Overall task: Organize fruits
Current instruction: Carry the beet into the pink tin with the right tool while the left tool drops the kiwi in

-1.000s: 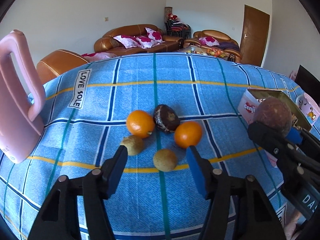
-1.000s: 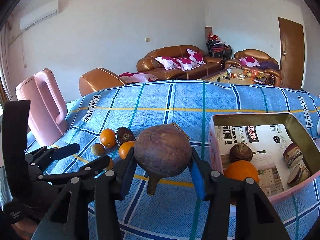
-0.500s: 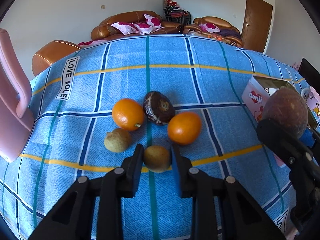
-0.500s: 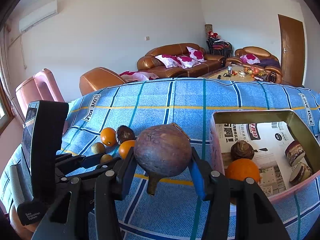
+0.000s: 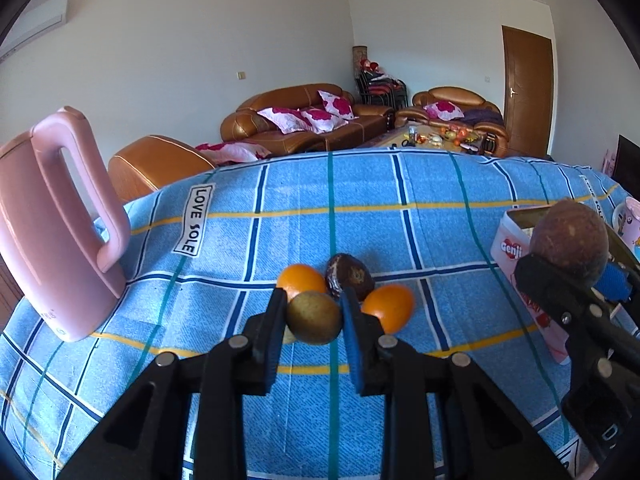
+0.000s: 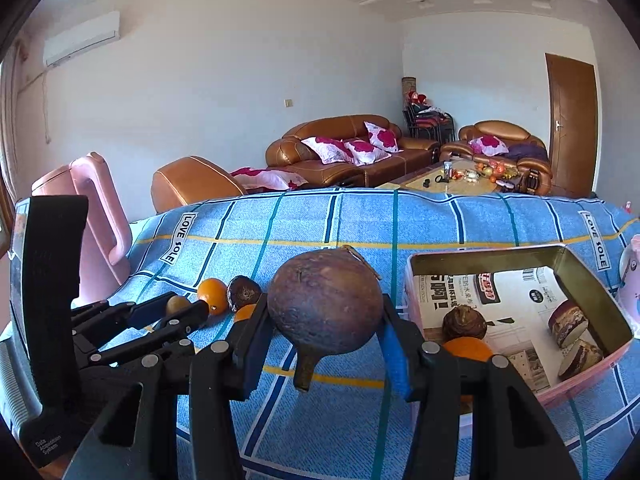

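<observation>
The left gripper (image 5: 314,314) is clamped on a small green-brown fruit (image 5: 314,317); the right gripper (image 6: 324,330) grips a big purple-brown fruit (image 6: 325,306). The tin box (image 6: 480,254) lies just to the right of the right gripper, nearer to it than to the left one.

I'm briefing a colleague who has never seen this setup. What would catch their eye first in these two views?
Most striking is the large round purple-brown fruit clamped in the right gripper, close to the right wrist camera and beside the pink tin box already holding fruit. Next, the small greenish-brown round fruit pinched in the left gripper, above the blue checked tablecloth. Behind it lie two oranges and a dark brown fruit.
</observation>
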### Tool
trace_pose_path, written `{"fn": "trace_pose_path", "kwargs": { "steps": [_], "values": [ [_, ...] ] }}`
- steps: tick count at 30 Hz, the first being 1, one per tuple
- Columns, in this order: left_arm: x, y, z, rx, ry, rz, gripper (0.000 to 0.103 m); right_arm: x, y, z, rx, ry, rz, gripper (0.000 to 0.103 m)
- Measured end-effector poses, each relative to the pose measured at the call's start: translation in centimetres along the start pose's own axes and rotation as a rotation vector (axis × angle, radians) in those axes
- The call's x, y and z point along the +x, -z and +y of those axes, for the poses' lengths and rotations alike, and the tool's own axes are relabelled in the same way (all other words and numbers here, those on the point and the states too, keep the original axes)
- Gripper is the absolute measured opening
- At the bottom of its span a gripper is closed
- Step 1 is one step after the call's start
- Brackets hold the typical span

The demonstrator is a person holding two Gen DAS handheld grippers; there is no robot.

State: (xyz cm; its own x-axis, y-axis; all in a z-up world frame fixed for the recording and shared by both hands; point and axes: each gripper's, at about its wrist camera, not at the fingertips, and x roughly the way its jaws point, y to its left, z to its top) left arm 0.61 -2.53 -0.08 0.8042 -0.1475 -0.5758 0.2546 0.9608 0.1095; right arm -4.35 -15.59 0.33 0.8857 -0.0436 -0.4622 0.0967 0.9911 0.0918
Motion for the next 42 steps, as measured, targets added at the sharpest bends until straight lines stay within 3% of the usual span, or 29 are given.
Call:
{"fn": "trace_pose_path", "kwargs": {
  "steps": [12,27,42],
  "values": [
    [-0.7,-0.2,-0.4,-0.001,-0.062,-0.056,0.028,-0.7,0.1,-0.3,-0.011,0.027,-0.010,0.052],
    [-1.9,0.5,-1.7,-0.020,-0.077,-0.071,0.028,-1.6,0.5,-1.0,-0.020,0.044,-0.004,0.052],
    [-2.8,0.9,-3.6,-0.057,-0.022,-0.075,0.028,-2.9,0.8,-2.0,-0.044,0.085,-0.022,0.053]
  ]
}}
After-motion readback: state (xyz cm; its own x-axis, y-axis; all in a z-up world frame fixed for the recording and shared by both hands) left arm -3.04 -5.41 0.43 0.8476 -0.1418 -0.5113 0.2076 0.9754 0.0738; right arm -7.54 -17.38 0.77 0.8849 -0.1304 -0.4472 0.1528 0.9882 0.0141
